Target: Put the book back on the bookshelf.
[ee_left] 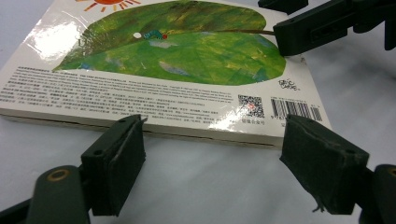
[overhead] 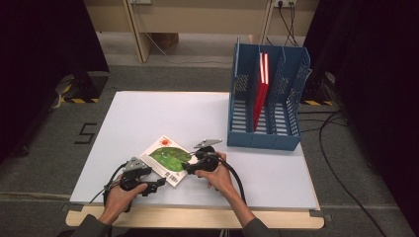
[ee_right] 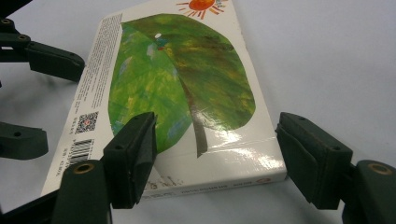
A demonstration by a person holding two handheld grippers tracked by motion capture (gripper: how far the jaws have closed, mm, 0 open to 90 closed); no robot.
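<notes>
Right hand-held gripper [ee_right: 212, 154] open astride book [ee_right: 187, 79] corner, left hand-held gripper [ee_left: 212, 158] open beside it

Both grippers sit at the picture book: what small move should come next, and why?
Probably ease the right gripper forward and close it on the book. Its jaws stand open astride the book's near corner, the book lies flat on the table, and the left gripper waits open at the other edge.

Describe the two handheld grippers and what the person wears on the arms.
Both the left gripper and right gripper are black, pistol-like tools, each with two blocky black jaws faced with dark, slightly frayed pads. Brass-coloured rivets mark the jaw pivots. Each carries a grey three-cornered plate on top and trails a black cable. Dark grey sleeves show at the forearms.
</notes>
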